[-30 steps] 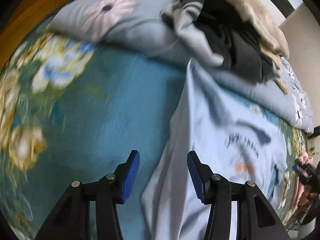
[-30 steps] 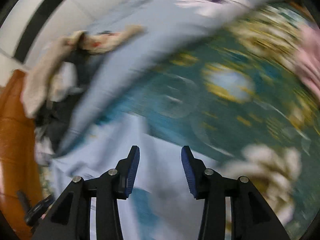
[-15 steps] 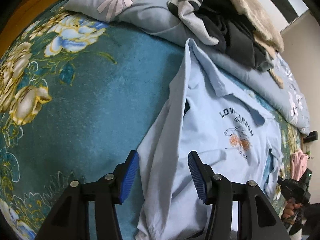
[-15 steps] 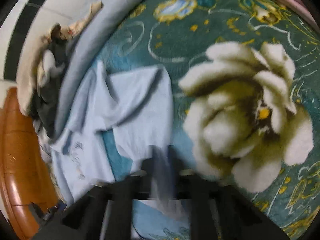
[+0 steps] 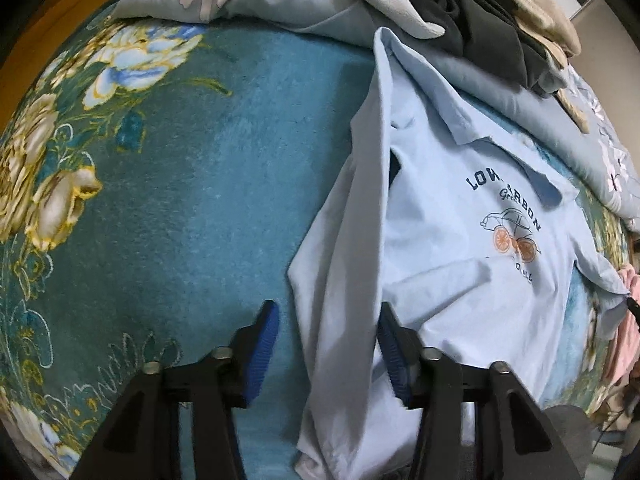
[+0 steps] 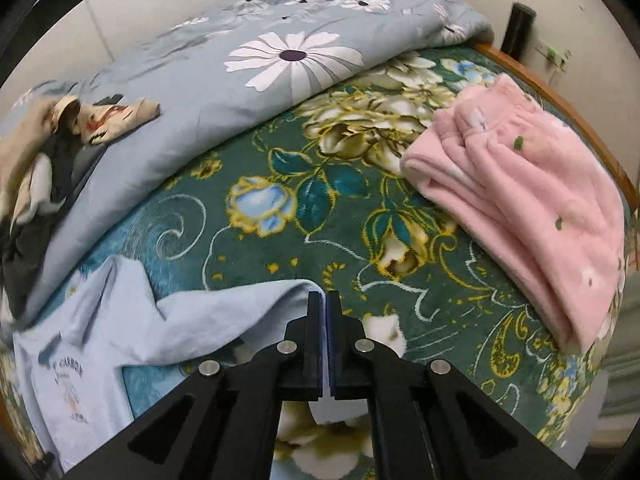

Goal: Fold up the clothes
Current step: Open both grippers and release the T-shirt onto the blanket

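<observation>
On the bed (image 5: 168,184), over its teal flowered blanket, lies the light blue shirt (image 5: 460,264), spread with the printed front up and its collar toward 12 o'clock in the left wrist view, where it touches the grey flowered quilt (image 5: 280,4). The left hand-held gripper (image 5: 326,344) is open, with its jaws wide apart on both sides of the shirt's long folded edge, and it holds nothing. The right hand-held gripper (image 6: 323,300) is closed, and it seems to pinch the edge of a sleeve or side of the shirt (image 6: 160,320) between its pads, since the cloth rises up to the tips. I judge the folding of this shirt is only at the start: one side is gathered inward, but no neat fold is made. The pink garment (image 6: 520,200) at 2 o'clock in the right wrist view looks already folded, and this piece shows only as a sliver in the left view. The pile of dark and beige clothes (image 5: 480,12) at 1 o'clock still waits on the quilt. Only the left view shows the shirt's print clearly.
</observation>
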A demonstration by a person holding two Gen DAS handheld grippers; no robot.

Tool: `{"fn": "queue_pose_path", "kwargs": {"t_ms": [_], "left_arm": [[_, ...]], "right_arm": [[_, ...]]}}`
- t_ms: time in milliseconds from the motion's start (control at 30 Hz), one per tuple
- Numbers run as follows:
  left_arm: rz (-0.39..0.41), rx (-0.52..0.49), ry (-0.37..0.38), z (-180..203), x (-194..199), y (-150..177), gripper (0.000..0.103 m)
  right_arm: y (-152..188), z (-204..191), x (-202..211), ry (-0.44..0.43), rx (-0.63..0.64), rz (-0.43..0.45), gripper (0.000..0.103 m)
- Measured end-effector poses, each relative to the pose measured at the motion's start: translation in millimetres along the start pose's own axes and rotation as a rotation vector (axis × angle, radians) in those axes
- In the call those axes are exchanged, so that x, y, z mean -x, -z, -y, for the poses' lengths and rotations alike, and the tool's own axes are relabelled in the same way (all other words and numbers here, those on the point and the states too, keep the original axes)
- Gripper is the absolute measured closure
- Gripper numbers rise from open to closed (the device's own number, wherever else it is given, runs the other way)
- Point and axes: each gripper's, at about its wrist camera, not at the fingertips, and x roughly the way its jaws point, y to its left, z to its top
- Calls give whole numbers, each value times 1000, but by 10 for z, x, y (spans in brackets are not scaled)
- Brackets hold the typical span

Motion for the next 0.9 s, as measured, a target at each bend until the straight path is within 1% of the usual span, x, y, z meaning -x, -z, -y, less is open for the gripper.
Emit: {"fn": "queue_pose_path", "kwargs": {"t_ms": [33, 100, 200, 233, 300, 367, 400, 467, 500, 567, 600, 633, 700, 767, 833, 867, 900], "left_arm": [[0, 2, 1, -18, -10, 2, 90], [13, -2, 5, -57, 9, -7, 101], [49, -7, 30, -164, 125, -84, 101], [74, -10, 22, -248, 209, -159, 101], [116, -8, -24, -416, 350, -329, 101], [159, -3, -111, -656, 472, -573, 101], [167, 3, -141, -746, 485, -654, 101], [149, 58, -186, -996, 452, -820, 101], [149, 100, -189, -1129, 451, -877, 96], [166, 208, -143, -1325, 460, -885, 92], [174, 264, -116, -1417, 464, -881, 82], [189, 319, -83, -1476, 484, -845, 69], [225, 348, -12, -1466, 528, -693, 61], [227, 298, 71, -1306, 573, -463, 60], [200, 222, 112, -1123, 527, -208, 58], [180, 179, 123, -1025, 480, -40, 58], [164, 157, 131, -951, 443, 97, 58]], "right_arm": [[17, -3, 20, -12, 5, 0, 100], [94, -24, 109, -23, 5, 0, 100], [172, -65, 226, -30, 4, 7, 100], [184, -86, 261, -31, 9, 13, 100], [209, -129, 330, -33, 20, 24, 100], [234, -174, 396, -33, 33, 35, 100], [247, -208, 422, -28, 49, 36, 100], [273, -271, 455, -25, 73, 33, 100], [287, -301, 467, -27, 83, 30, 100], [322, -353, 501, -45, 99, 24, 100], [341, -380, 519, -54, 106, 23, 100], [367, -407, 538, -66, 115, 21, 99], [425, -452, 558, -90, 130, 11, 92], [532, -505, 542, -141, 147, -22, 78], [689, -590, 482, -209, 174, -81, 73], [758, -636, 443, -235, 191, -111, 73], [840, -691, 395, -257, 206, -143, 73]]}}
